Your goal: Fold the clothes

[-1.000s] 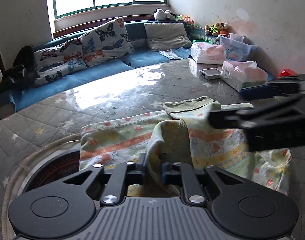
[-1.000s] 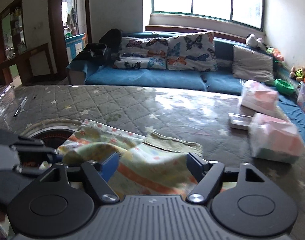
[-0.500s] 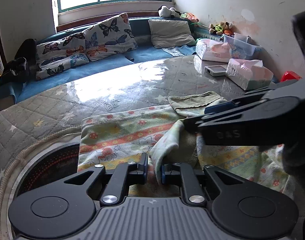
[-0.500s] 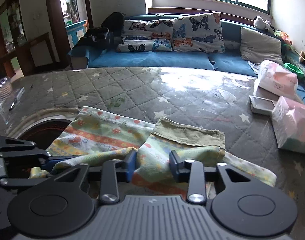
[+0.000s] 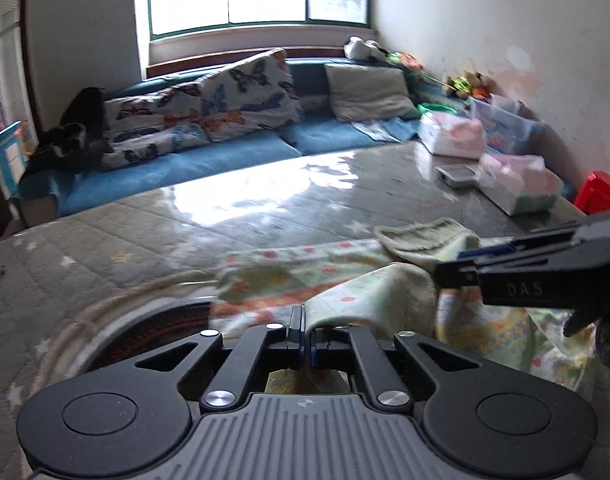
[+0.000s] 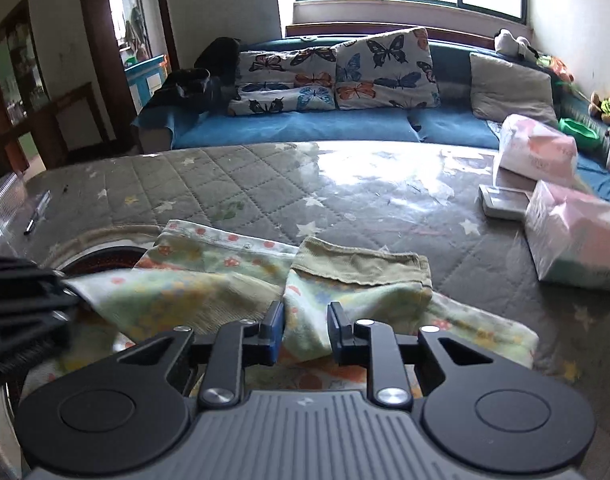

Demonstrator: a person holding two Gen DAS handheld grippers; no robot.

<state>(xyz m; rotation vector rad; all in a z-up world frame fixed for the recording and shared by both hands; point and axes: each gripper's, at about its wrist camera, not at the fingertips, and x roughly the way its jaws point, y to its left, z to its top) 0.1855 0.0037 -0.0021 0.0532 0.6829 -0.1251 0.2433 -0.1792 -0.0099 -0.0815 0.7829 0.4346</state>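
Observation:
A pale green garment [image 5: 289, 276] with orange stripes and red flower prints lies crumpled on the grey quilted mat [image 5: 185, 240]. Its plain olive waistband [image 6: 361, 260] faces the sofa. My left gripper [image 5: 305, 322] is shut on a thin lifted edge of the garment, which drapes off to the right. My right gripper [image 6: 307, 322] has a thick fold of the garment [image 6: 305, 312] filling the gap between its blue pads, and its jaws are closing on it. The right gripper [image 5: 449, 274] reaches in from the right in the left wrist view; the left gripper [image 6: 61, 294] shows at the left edge in the right wrist view.
A dark round opening with a pale rim [image 5: 145, 328] lies under the garment's left end. Pink tissue packs [image 6: 573, 236] and a small white box [image 6: 501, 202] stand at the right. A pen [image 6: 31, 226] lies far left. A blue sofa with butterfly pillows [image 6: 337, 68] runs behind.
The right jaws went from wide open to narrow around a fold below the waistband. The left jaws pinched tight on the cloth edge, and the left view swung to the left.

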